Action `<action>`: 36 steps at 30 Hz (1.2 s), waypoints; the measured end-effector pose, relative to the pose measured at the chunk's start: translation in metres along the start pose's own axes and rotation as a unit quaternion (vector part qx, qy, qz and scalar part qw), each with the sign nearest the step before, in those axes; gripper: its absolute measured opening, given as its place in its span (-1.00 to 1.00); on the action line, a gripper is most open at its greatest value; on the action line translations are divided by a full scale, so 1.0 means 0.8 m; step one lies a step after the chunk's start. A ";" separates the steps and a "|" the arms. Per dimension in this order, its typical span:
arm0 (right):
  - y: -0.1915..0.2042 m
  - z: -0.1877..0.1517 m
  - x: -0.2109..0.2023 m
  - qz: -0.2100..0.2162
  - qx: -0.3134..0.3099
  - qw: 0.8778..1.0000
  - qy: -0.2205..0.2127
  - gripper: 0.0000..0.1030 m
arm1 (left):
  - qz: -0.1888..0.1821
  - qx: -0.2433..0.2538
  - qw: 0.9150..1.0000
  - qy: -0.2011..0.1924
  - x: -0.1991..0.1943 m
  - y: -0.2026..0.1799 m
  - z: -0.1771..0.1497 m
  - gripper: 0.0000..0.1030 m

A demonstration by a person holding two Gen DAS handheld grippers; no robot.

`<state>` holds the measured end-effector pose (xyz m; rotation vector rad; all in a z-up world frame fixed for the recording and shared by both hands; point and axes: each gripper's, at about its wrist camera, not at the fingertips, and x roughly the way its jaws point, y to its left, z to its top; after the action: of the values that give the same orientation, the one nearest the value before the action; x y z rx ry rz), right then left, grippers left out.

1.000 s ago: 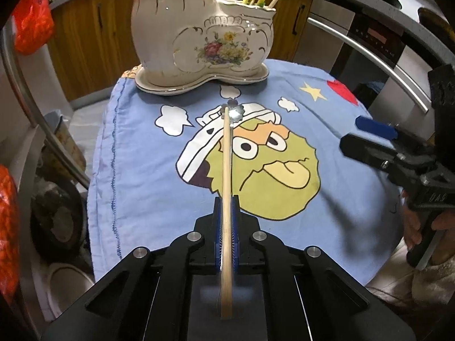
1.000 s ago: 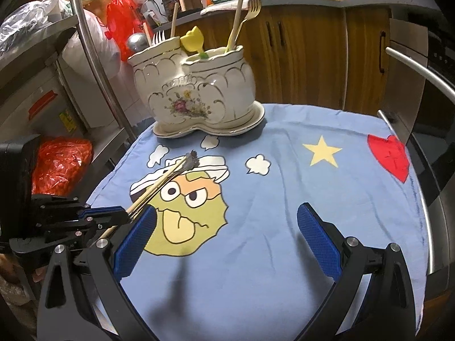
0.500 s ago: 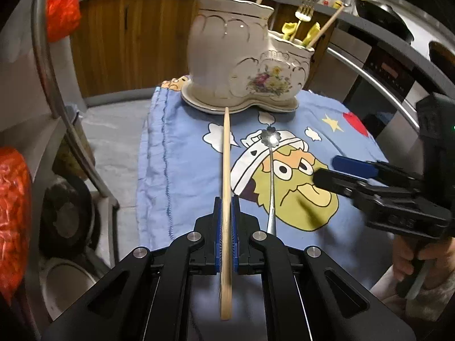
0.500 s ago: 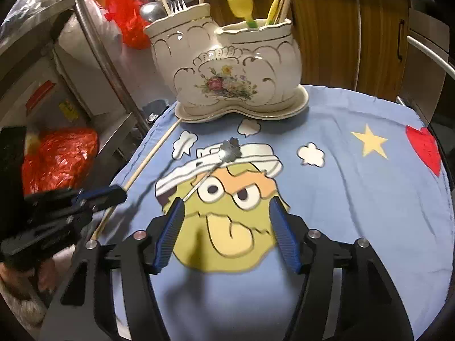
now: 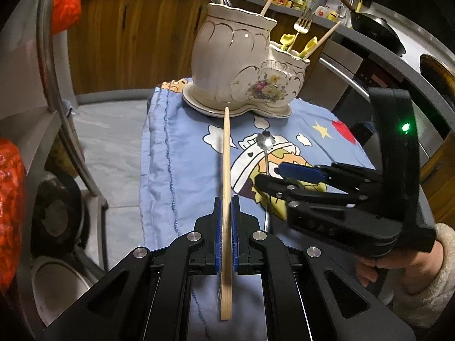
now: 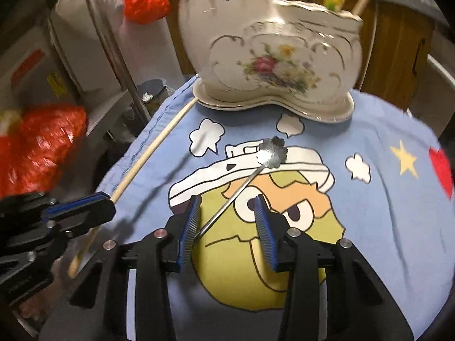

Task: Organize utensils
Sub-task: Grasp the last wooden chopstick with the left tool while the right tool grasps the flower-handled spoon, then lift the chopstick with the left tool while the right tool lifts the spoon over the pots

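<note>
A blue cloth (image 6: 384,216) with a cartoon face covers the table, and at its far end stands a cream ceramic utensil holder (image 5: 241,65) on a matching saucer. The holder has two joined pots with gold lines and a painted flower bouquet; a fork, chopsticks and yellow handles stick out of it.

The left gripper (image 5: 226,216) has its fingers pressed together on a long wooden chopstick (image 5: 226,167) — the stick is pale, straight and thin, and its far tip reaches the edge of the saucer, while the near end sticks out behind the blue pads.

The right gripper (image 6: 227,221) has its fingers partly spread, one on each side of the thin handle of a metal spoon (image 6: 271,152). The spoon lies flat on the cloth, on the cartoon's white hat, and its bowl has a flower shape.

Only the left wrist view shows the holder's contents sharply — the right wrist view is blurred there, but it alone shows the handle between the pads.
</note>
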<state>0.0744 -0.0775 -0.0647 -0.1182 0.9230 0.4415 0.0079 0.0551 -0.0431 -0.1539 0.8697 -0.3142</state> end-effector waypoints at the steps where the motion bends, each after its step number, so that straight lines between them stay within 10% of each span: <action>1: 0.006 -0.001 0.001 -0.016 -0.025 1.000 -0.001 -0.34 | -0.001 0.000 1.000 0.000 0.000 0.000 0.000 -0.87; 10: -0.011 -0.002 -0.006 0.022 -0.077 0.996 0.033 -0.77 | -0.007 -0.001 1.000 0.003 0.003 0.001 0.001 -0.87; 26: -0.082 -0.021 -0.038 -0.003 -0.101 0.990 0.096 -0.77 | -0.013 0.018 1.000 0.015 0.013 -0.011 0.003 -0.87; 36: -0.094 -0.015 -0.029 -0.029 -0.042 0.997 0.056 -0.68 | -0.013 0.021 1.000 0.020 0.019 -0.015 0.004 -0.87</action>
<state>0.0846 -0.1567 -0.0604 -0.2483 1.0087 0.4244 0.0168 0.0390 -0.0487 -0.1200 0.9004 -0.3600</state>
